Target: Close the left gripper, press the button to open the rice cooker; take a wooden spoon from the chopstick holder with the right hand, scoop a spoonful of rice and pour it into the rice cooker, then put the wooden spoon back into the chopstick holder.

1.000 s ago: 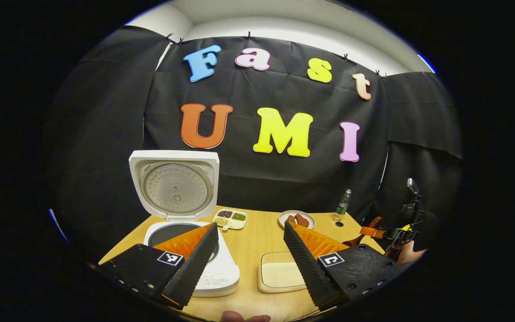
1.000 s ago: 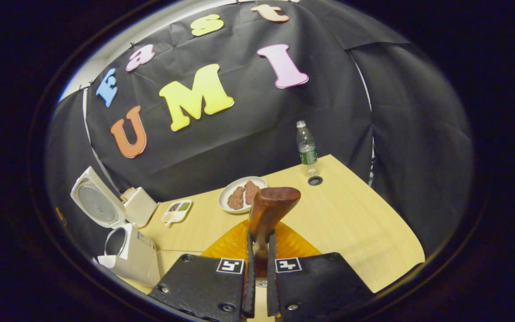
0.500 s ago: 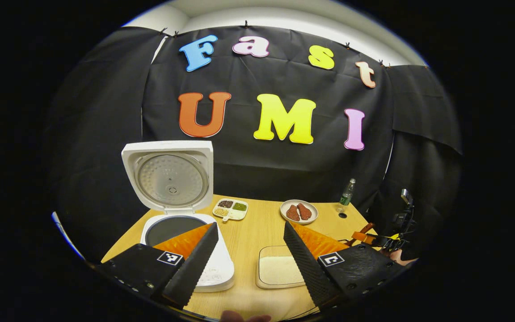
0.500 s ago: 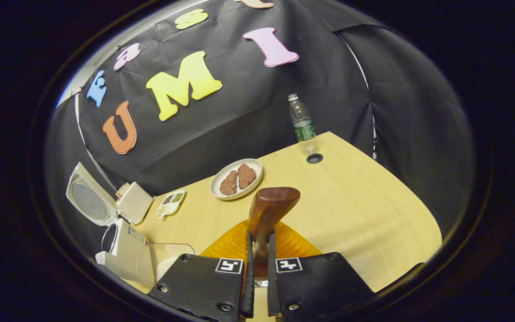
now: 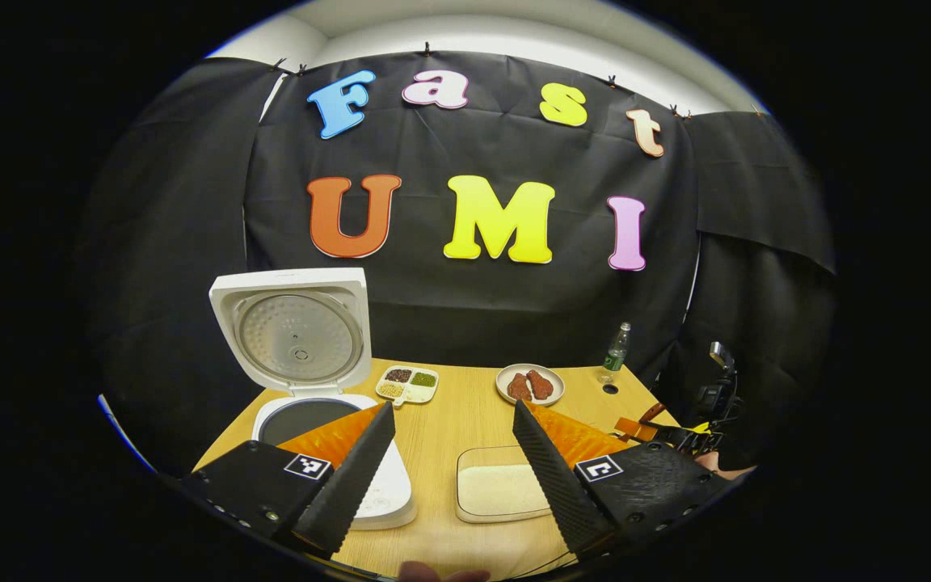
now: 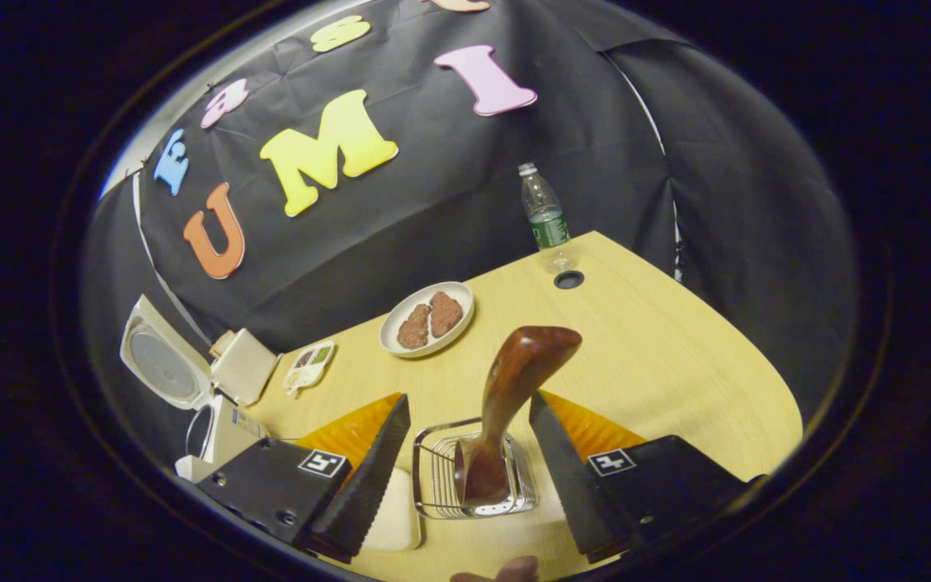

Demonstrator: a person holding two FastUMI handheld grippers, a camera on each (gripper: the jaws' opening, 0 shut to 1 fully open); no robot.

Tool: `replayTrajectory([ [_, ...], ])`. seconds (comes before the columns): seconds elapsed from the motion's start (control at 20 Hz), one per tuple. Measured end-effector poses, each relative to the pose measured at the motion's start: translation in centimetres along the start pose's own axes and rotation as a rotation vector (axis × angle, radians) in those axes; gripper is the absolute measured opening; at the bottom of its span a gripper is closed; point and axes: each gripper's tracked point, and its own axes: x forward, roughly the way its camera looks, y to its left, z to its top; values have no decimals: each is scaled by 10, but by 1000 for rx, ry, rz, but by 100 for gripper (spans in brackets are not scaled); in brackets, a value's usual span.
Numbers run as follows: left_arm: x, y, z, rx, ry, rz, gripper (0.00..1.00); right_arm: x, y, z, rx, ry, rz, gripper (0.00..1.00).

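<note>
Wooden spoon [image 6: 514,404] in chopstick holder [image 6: 441,477]

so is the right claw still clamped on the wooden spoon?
No: in the right gripper view the right claw is open, and the wooden spoon stands free in the chopstick holder between its spread fingers.

Black cloth wall [image 5: 465,307] behind wooden table [image 6: 659,380], perhaps white ceiling [image 5: 514,32].

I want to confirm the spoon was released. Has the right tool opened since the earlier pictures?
Yes. The right tool was clamped on the wooden spoon; now its fingers stand apart on either side, with the spoon leaning in the wire chopstick holder.
</note>
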Motion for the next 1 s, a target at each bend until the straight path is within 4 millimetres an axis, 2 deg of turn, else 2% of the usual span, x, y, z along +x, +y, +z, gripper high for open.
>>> replayTrajectory([
  [0.15,-4,2,8,-9,-30,-17,94,-19,-5,18,-12,-36,-26,93],
  [0.3,-5,17,23,-5,-80,-13,94,-49,-7,42,-44,-96,-56,93],
  [0.4,-1,37,38,12,-120,15,94,-74,-4,57,-83,-143,-79,94],
  [0.65,10,100,87,0,-200,125,94,-136,23,89,-183,-297,-145,97],
  [0.8,24,136,118,-3,-237,198,94,-162,44,95,-208,-354,-143,98],
  [1.0,64,179,147,8,-245,280,94,-180,62,88,-193,-357,-137,98],
])
